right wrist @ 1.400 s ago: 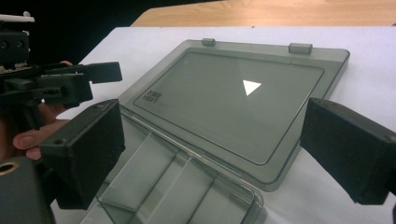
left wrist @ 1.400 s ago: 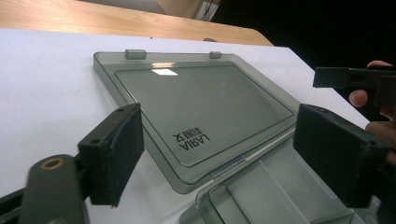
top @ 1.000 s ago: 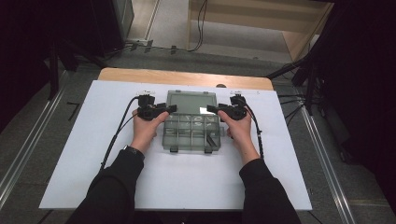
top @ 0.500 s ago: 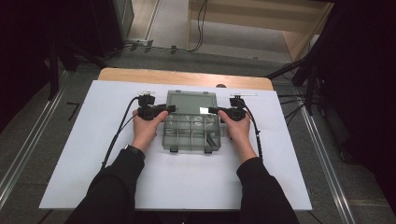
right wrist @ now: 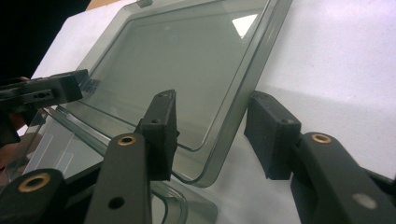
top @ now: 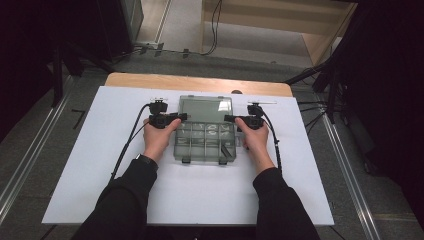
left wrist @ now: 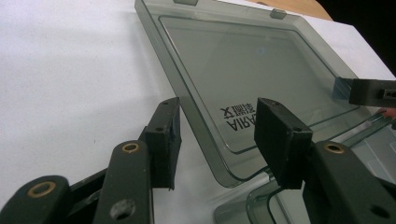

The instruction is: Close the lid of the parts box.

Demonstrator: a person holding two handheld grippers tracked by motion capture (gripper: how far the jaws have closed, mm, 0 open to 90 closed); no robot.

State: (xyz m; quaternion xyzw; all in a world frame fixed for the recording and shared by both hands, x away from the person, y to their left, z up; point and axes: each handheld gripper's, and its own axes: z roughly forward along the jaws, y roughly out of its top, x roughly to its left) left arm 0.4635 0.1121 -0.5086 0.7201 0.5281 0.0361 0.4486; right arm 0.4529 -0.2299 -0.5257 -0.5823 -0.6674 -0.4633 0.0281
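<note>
On the white sheet-covered table in front of you sits the smoky-grey transparent plastic compartment box, its hinged flat lid swung open and lying back toward the far wooden edge of the table. The divided tray part lies nearer to you, with two latch tabs on its near edge.

Your left gripper comes in from the left side of the box, at the line where lid meets tray. In the left gripper view, its two black jaws straddle the rounded near corner of the lid: one pad stands outside the lid's edge over the white surface, the other pad stands over the lid's clear panel, beside the dark printed lettering. The jaws have just been closing, yet a gap shows on both sides of the rim, so the pads are not pressing on it.

Your right gripper mirrors this from the right side. In the right gripper view, its jaws bracket the other corner of the lid, one pad above the panel, the other pad outside the raised rim. These jaws too have just been closing, and the rim lies between them with space left on each side.

Each gripper's tip shows in the other's view, across the lid.
</note>
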